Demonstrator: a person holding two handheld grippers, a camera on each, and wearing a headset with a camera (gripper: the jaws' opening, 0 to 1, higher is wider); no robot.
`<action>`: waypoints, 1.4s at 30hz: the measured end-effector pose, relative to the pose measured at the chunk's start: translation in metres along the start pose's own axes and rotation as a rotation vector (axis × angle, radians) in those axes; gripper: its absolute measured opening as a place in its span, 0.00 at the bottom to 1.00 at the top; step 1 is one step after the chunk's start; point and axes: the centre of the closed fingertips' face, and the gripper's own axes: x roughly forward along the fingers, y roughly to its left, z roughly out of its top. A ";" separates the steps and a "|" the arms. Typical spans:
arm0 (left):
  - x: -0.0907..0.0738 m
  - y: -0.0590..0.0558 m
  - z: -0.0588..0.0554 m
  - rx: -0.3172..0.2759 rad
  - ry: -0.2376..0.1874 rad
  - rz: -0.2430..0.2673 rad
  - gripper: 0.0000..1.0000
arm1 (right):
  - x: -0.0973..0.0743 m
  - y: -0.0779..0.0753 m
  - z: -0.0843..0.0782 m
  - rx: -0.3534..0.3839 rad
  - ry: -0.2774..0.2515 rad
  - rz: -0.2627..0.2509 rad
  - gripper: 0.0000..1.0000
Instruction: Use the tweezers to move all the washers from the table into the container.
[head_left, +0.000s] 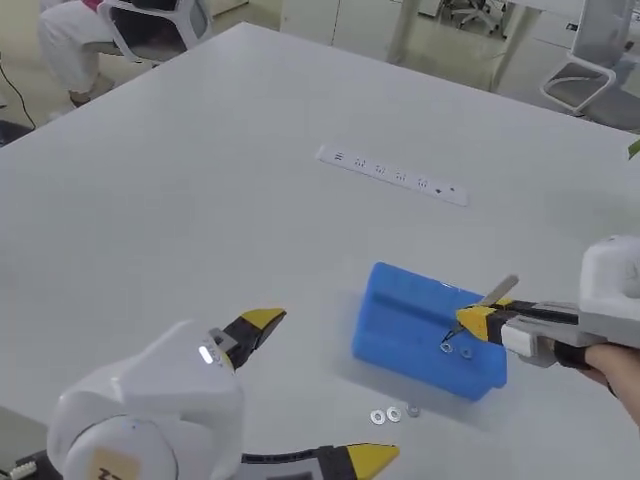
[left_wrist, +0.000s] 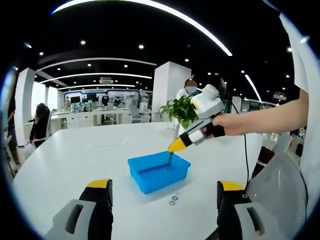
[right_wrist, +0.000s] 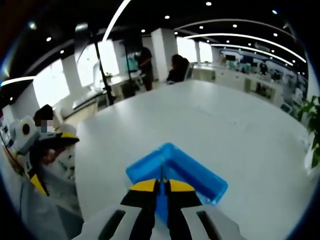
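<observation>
Metal ring-shaped washers (head_left: 393, 414) lie near the smooth blue rectangular container (head_left: 400, 312).

Smooth blue plastic container (head_left: 392, 318), small shiny metal washers (head_left: 391, 414), thin metal tweezers (head_left: 452, 335), matt white table (head_left: 200, 220).

Can't tell if the tweezers (head_left: 501, 290) tip inside the container (head_left: 400, 310) is pinching anything, too tiny; washers (head_left: 392, 414) beside it kinda blur.

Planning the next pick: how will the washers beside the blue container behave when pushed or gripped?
The washers look flat and shiny, so they probably slide on the smooth table rather than roll. They seem small and light, and may slip from the tweezers.
</observation>
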 end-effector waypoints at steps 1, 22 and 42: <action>0.000 0.000 0.000 0.000 0.001 0.000 0.87 | -0.001 0.003 0.001 -0.004 -0.002 0.004 0.04; 0.000 0.000 -0.001 0.008 0.010 -0.001 0.87 | 0.013 0.039 -0.034 0.004 0.085 0.104 0.04; 0.001 -0.001 -0.004 0.012 0.023 -0.006 0.86 | 0.030 0.039 -0.066 -0.024 0.180 0.134 0.04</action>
